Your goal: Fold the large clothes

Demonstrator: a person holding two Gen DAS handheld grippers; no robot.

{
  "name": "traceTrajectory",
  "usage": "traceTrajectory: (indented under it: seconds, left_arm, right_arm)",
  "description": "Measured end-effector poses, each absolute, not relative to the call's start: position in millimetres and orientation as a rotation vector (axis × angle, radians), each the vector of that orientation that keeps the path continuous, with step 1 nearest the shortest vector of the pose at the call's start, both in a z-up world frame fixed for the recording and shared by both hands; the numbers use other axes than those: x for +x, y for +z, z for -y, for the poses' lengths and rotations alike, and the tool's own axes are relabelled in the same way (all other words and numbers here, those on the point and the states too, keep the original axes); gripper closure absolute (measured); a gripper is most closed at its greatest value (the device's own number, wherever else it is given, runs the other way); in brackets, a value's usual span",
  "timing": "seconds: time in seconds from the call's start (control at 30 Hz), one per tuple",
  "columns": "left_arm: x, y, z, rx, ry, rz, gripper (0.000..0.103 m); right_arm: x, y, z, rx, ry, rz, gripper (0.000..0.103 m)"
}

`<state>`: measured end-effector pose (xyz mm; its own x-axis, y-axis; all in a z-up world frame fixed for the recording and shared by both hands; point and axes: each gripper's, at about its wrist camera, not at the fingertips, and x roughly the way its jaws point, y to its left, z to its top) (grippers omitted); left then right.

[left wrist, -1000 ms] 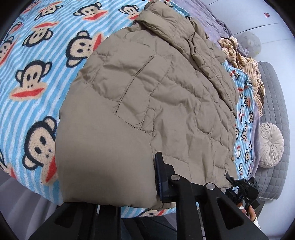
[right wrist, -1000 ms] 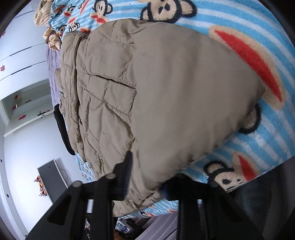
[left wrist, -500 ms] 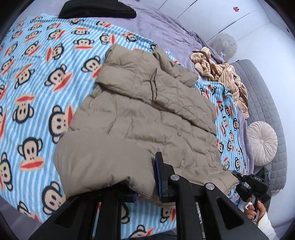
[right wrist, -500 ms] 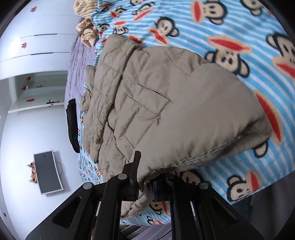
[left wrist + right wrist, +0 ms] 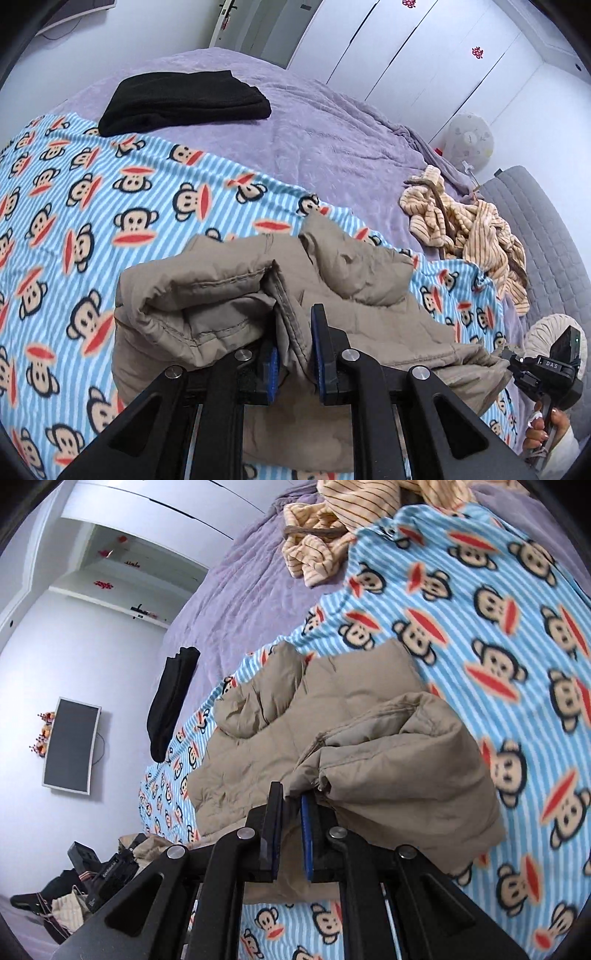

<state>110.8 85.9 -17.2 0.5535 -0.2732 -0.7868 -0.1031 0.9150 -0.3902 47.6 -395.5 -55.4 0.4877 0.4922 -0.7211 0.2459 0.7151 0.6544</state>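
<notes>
A tan quilted jacket (image 5: 362,317) lies on a blue striped monkey-print blanket (image 5: 74,206) on the bed. My left gripper (image 5: 293,325) is shut on the jacket's bottom hem and holds it lifted and doubled over the body. My right gripper (image 5: 291,797) is shut on the same hem at the jacket (image 5: 332,716)'s other corner, also lifted above the blanket (image 5: 498,627). The right gripper also shows at the left wrist view's right edge (image 5: 517,365), with the hand under it.
A folded black garment (image 5: 184,99) lies on the purple bedspread (image 5: 332,133) at the back. A crumpled yellow striped garment (image 5: 469,225) lies to the right, near a grey padded headboard (image 5: 550,236) and round cushion. A wall TV (image 5: 72,742) and white wardrobes stand beyond.
Both grippers have lifted the jacket's hem off the blanket and carried it forward over the jacket's body, so the lower part now bunches up in a fold.
</notes>
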Motion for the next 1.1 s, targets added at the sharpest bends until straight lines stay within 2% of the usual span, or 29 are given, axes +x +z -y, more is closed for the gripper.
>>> traceTrajectory:
  seconds: [0.23,0.43,0.57,0.7,0.73,0.77,0.83,0.87,0.93,0.97,1.0,1.03,1.07,1.1]
  left_arm:
    - [205.5,-94.4,-76.8,-0.319,-0.030,-1.064,0.087]
    - [241.6,-150.8,-76.4,-0.297,0.011,-1.117,0.086]
    - [249.2,-156.4,-71.9,-0.265,0.017,-1.124,0.086]
    - [246.6,-139.6,-72.8,-0.249,-0.002,-1.112,0.086]
    - [242.9,-132.5,-73.7,-0.246,-0.015,-1.101,0.083]
    - [239.7,-126.5,-74.9,-0.244,-0.029,-1.088,0.074]
    - [230.4,-113.3,-78.7,-0.234,-0.029,-1.043,0.010]
    - [224.2,-105.0,-80.1,-0.221,-0.011,-0.997,0.007]
    - [217.9,-94.0,-80.3,-0.188,-0.009,-0.963,0.007]
    - [216.7,-92.2,-79.8,-0.177,-0.012,-0.971,0.007]
    - [215.6,-91.5,-79.3,-0.173,-0.019,-0.977,0.007]
    - [214.5,-92.7,-77.4,-0.170,-0.035,-0.992,0.008]
    - [213.3,-95.3,-73.6,-0.164,-0.066,-1.010,0.015]
    - [212.2,-98.6,-68.5,-0.151,-0.101,-1.028,0.037]
  right_arm:
    - [152.4,-89.7,390.3,0.728,0.129,-1.104,0.093]
    - [209.6,-148.5,377.3,0.646,0.049,-1.152,0.093]
    - [224.5,-188.1,377.5,0.670,0.017,-1.193,0.093]
    - [229.3,-191.9,378.5,0.694,0.004,-1.195,0.093]
    - [229.4,-188.5,379.3,0.694,0.007,-1.198,0.093]
    - [228.8,-184.0,379.6,0.688,0.013,-1.198,0.093]
    - [225.1,-173.3,381.0,0.670,0.031,-1.189,0.092]
    - [222.2,-166.9,381.5,0.657,0.043,-1.185,0.091]
    - [217.4,-157.6,382.6,0.642,0.050,-1.188,0.071]
    - [213.9,-153.4,384.0,0.636,0.048,-1.189,0.036]
    - [210.4,-149.7,385.4,0.631,0.047,-1.183,0.017]
    - [206.0,-145.0,386.9,0.627,0.052,-1.161,0.017]
    - [202.4,-140.7,387.1,0.616,0.055,-1.150,0.017]
    - [198.5,-137.5,387.0,0.603,0.057,-1.146,0.021]
